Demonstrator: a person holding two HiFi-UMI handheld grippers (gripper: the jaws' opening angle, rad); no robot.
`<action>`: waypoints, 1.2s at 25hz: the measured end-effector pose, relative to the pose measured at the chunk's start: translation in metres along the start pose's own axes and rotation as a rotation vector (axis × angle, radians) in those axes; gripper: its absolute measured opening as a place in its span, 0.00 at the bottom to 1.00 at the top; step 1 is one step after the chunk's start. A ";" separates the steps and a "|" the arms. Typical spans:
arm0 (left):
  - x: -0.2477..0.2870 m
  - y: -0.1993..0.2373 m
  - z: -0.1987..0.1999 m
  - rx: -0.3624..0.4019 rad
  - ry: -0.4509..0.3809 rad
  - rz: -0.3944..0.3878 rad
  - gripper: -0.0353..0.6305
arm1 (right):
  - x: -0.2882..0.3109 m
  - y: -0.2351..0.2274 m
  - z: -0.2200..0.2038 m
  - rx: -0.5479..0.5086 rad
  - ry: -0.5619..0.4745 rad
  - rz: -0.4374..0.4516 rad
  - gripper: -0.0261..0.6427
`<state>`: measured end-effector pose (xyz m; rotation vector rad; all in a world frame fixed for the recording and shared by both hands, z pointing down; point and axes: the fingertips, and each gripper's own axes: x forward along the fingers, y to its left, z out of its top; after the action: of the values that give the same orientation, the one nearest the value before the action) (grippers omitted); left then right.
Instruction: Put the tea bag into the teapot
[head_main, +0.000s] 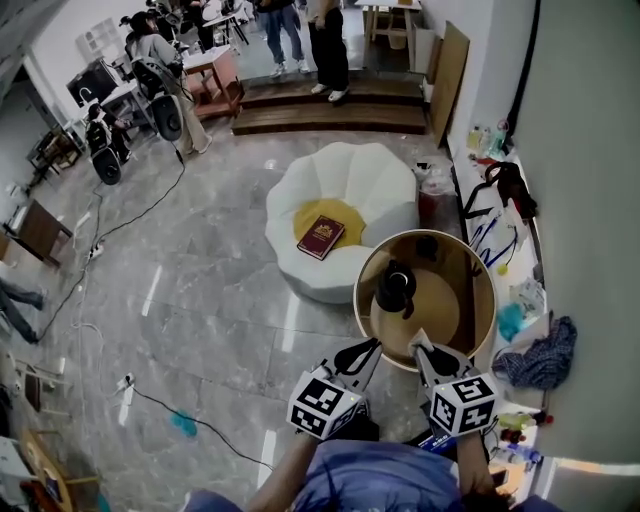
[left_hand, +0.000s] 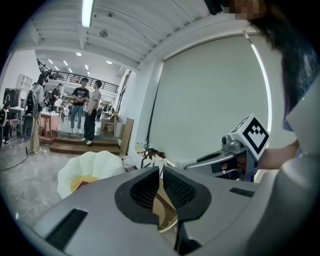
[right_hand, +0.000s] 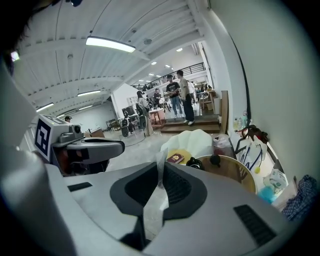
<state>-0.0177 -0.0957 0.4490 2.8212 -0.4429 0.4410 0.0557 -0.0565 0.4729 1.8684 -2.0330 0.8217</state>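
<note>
A black teapot (head_main: 395, 288) stands on the left part of a round wooden table (head_main: 475, 300), and a small dark lid (head_main: 427, 246) lies at its far side. My right gripper (head_main: 420, 345) hovers over the table's near rim, shut on a thin white tea bag (right_hand: 156, 210) that sticks out past its jaws (head_main: 418, 337). From the right gripper (right_hand: 161, 172) view, the teapot (right_hand: 194, 162) lies ahead and below. Beside it to the left is my left gripper (head_main: 368, 352), jaws closed with nothing between them. In the left gripper (left_hand: 161, 180) view only a sliver of the table (left_hand: 166, 212) shows.
A white petal-shaped seat (head_main: 345, 200) with a red book (head_main: 320, 237) on a yellow cushion stands left of the table. A cluttered shelf (head_main: 505, 230) runs along the right wall, with a blue cloth (head_main: 540, 360) nearby. Cables cross the floor; people stand at the far steps.
</note>
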 end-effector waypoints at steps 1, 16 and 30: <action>0.000 0.003 0.000 0.005 0.004 -0.006 0.08 | 0.002 0.000 0.002 0.003 -0.003 -0.009 0.10; 0.017 0.022 -0.018 -0.017 0.061 -0.045 0.08 | 0.017 -0.020 0.008 0.024 0.026 -0.076 0.10; 0.076 0.058 -0.008 -0.065 0.097 0.059 0.08 | 0.072 -0.078 0.039 -0.017 0.084 0.017 0.10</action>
<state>0.0297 -0.1664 0.4929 2.7161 -0.5120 0.5618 0.1288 -0.1391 0.4986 1.7792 -2.0019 0.8692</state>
